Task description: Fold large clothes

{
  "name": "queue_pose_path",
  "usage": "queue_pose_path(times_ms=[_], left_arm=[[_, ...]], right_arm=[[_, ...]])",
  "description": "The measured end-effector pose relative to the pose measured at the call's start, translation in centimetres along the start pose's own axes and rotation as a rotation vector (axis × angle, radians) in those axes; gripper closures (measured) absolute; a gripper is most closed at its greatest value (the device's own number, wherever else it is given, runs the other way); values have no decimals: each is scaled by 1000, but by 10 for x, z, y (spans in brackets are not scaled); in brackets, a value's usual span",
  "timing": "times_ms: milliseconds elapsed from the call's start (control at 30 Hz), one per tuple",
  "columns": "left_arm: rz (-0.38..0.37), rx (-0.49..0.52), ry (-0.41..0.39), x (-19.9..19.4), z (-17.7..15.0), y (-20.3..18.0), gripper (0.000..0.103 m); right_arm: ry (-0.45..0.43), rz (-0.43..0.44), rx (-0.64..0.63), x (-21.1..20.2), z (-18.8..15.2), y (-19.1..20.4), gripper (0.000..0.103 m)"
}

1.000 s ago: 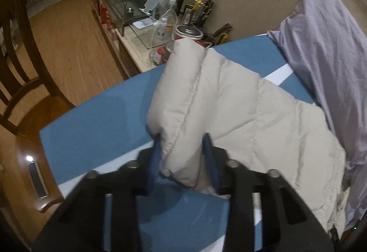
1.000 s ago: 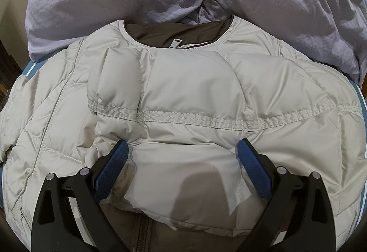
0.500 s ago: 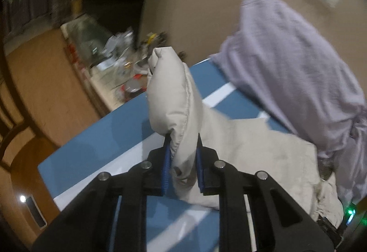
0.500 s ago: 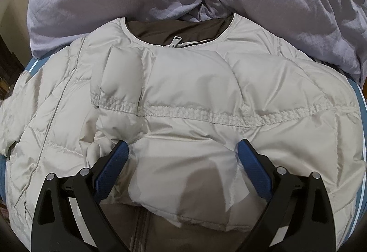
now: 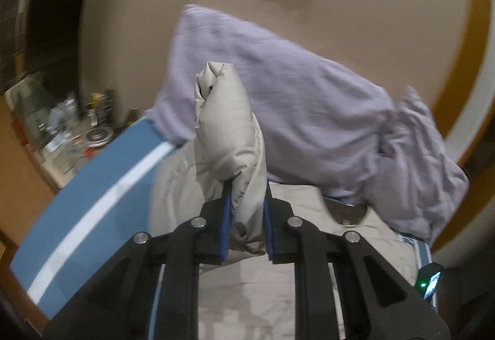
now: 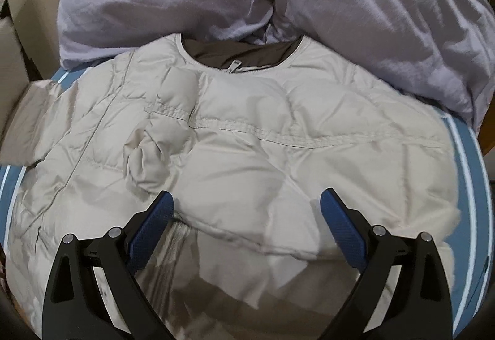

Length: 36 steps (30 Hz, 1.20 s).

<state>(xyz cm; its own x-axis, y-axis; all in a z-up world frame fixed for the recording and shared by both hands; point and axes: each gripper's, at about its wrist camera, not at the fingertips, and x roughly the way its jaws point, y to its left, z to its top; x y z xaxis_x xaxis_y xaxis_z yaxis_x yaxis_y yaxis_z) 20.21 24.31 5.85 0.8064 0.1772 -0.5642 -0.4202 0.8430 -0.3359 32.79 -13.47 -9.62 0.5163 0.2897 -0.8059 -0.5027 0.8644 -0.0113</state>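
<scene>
Left gripper (image 5: 246, 224) jaws clamp the jacket (image 6: 278, 154) sleeve (image 5: 229, 135); carry it across the chest, keeping it taut, while right gripper (image 6: 246, 227) jaws stand wide, empty.

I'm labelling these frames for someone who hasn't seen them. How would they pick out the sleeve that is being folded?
Start at the blue table, where a beige puffer jacket lies flat below a lilac bedding heap. The sleeve is the padded beige tube pinched in the left gripper. Unlike the rest of the jacket, it stands up off the table.
</scene>
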Motion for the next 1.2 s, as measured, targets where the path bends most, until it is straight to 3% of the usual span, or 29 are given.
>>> queue_pose_path(times_ms=[233, 433, 700, 867, 1000, 1100, 1200], left_arm=[[-158, 96, 37, 16, -10, -73, 85], [-251, 131, 161, 52, -41, -125, 85], [-216, 239, 340, 106, -105, -168, 85], [-184, 284, 402, 122, -127, -175, 82], [-195, 273, 415, 121, -126, -172, 73], [-196, 285, 388, 114, -121, -173, 58], [-181, 298, 366, 112, -115, -174, 56]], right_arm=[[-40, -41, 36, -25, -11, -18, 5], [-42, -68, 96, -36, -21, -44, 5], [-24, -88, 146, -39, -35, -62, 5], [-13, -91, 158, -37, -38, -66, 5], [-7, -84, 165, -34, -38, -66, 5], [-8, -80, 162, -34, -37, -64, 5], [-10, -80, 162, -34, -36, -63, 5]])
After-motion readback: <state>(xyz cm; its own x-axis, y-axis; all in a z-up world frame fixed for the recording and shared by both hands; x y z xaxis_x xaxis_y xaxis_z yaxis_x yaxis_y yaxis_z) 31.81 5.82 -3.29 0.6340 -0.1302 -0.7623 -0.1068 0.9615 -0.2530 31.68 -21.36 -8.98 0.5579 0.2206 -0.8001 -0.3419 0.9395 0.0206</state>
